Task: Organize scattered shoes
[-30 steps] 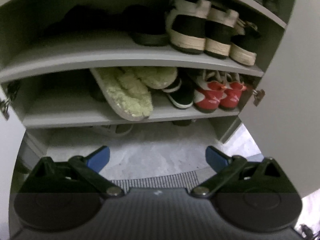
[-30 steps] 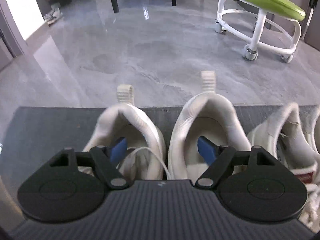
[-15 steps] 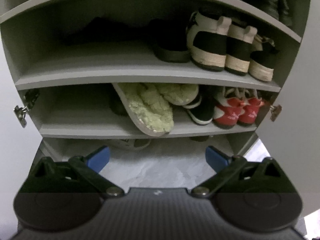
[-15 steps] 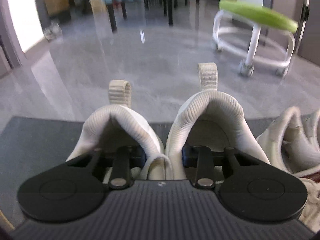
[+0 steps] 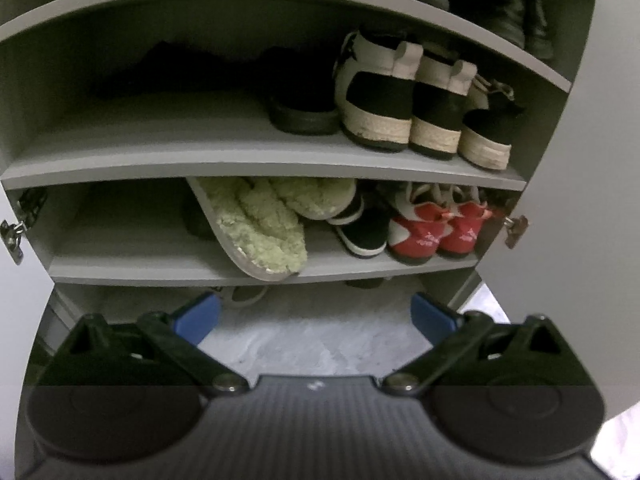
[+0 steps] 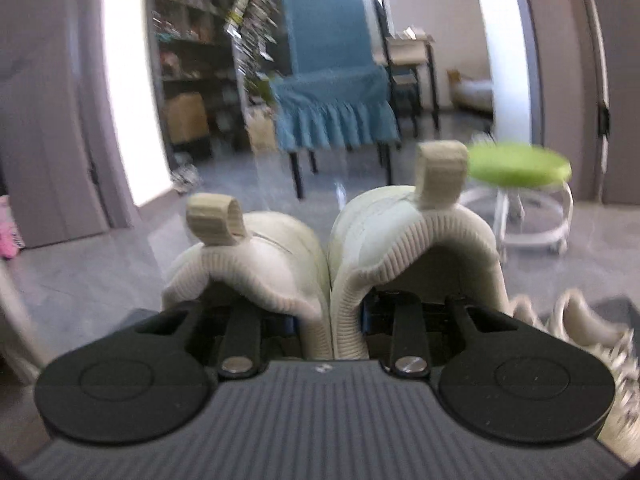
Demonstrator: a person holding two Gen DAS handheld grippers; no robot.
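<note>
A grey tiled floor runs back to a blue-covered chair at upper centre of the right wrist view, with a green-topped stool on castors at right; the picture is blurred. In the foreground, centre frame, a pair of white sneakers sits raised off the floor, heels and pull tabs toward the background. The right gripper is closed on them: one finger reaches into each shoe and the two inner walls are pinched together between them, the pads themselves mostly hidden inside the collars. At lower right, more white sneakers lie on a dark mat.

The left wrist view faces an open grey shoe cabinet filling the frame. The left gripper at bottom centre has its blue pads spread wide with nothing between them, over pale floor. On the lower shelf, centre, a fuzzy green slipper tilts over the shelf edge, a second one behind it; to the right stand a black shoe and a pair of red shoes. On the shelf above, at right, stand black-and-white shoes with rope soles, heels outward, a dark shoe beside them. Dark footwear occupies the top shelf, too dim to identify.
</note>
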